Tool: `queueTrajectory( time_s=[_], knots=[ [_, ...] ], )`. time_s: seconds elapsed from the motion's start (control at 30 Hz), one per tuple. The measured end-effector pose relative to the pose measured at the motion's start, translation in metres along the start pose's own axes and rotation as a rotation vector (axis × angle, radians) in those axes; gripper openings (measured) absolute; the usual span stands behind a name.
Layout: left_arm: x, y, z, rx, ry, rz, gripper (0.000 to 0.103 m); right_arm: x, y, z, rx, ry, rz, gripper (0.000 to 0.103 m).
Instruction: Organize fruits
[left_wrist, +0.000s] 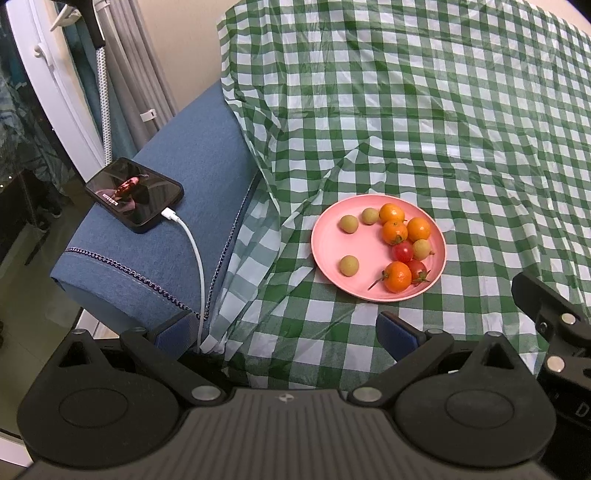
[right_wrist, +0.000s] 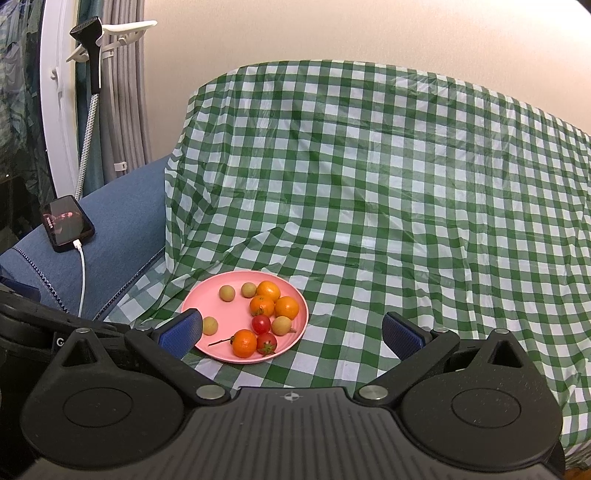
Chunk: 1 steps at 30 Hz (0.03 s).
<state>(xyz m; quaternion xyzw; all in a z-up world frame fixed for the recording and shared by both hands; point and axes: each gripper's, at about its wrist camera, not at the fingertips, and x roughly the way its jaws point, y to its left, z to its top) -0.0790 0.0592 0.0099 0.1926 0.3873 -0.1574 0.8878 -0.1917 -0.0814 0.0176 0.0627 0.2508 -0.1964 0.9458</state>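
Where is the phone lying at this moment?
The phone lies on the blue sofa arm, left of the pink plate in both wrist views, screen up, with a white charging cable plugged in.

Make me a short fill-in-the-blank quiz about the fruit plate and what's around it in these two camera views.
1. All the fruit sits on a ____ plate.
2. The plate holds ____ orange fruits, such as this one.
3. The phone lies on the blue ____.
4. The left gripper and right gripper both have jaws that are ____.

Missing words: pink; four; armrest; open
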Motion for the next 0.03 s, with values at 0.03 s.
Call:
queueTrajectory(
  time_s=[0.03],
  knots=[
    [0.0013, -0.0002, 0.0009, -0.001, 0.005, -0.002, 0.103, 0.0014, -0.0003, 0.0004, 0.0, 0.002, 0.008, 0.102]
  ],
)
